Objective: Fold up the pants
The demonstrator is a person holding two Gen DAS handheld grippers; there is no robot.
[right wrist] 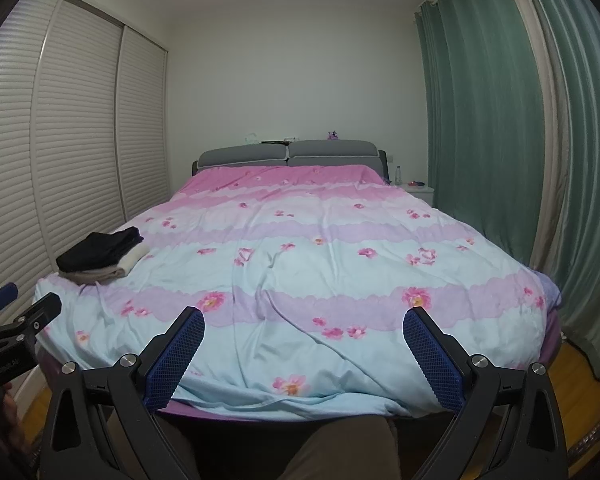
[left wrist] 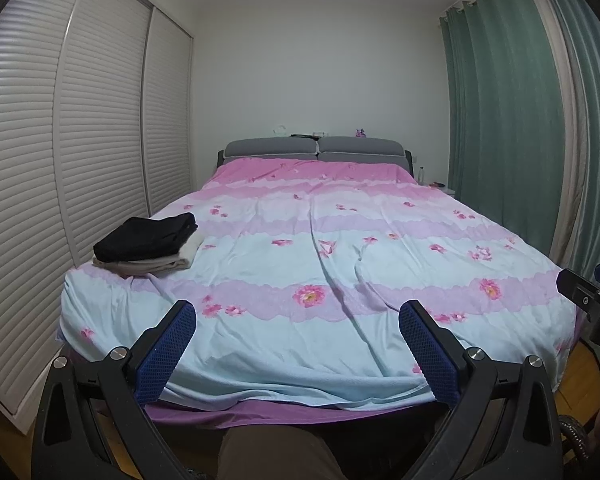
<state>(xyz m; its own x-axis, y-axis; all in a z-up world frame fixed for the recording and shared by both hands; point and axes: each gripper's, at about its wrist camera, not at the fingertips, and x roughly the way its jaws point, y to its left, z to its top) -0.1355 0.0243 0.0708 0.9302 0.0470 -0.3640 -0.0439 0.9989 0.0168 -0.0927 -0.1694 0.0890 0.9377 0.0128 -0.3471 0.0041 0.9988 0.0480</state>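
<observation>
Left tool (left wrist: 298, 330): lower centre of left wrist view; blue-padded fingers spread wide apart, nothing between them; held over foot edge of bed.
Right tool (right wrist: 304, 338): lower centre of right wrist view; fingers likewise spread wide, empty; also seen at right edge of left wrist view, w/ part of a hand below it.
Black pants (left wrist: 146, 238): folded, left-centre of frame, lying on top of a beige folded garment (left wrist: 160, 264); stack sits near left edge of bed, well apart from both tools. Same stack at left-centre in right wrist view (right wrist: 100, 250).
Bed (left wrist: 320, 360): fills centre; floral cover in pink, lilac and pale blue bands, creased lengthwise.
Headboard (left wrist: 314, 148): grey, two cushions, upper centre; small items on top, too small to tell.
Wardrobe (left wrist: 60, 140): louvred sliding doors, left of frame.
Curtains (left wrist: 500, 100): green, right of frame.
Nightstand (right wrist: 420, 190): white, right of headboard; bottle on it.
</observation>
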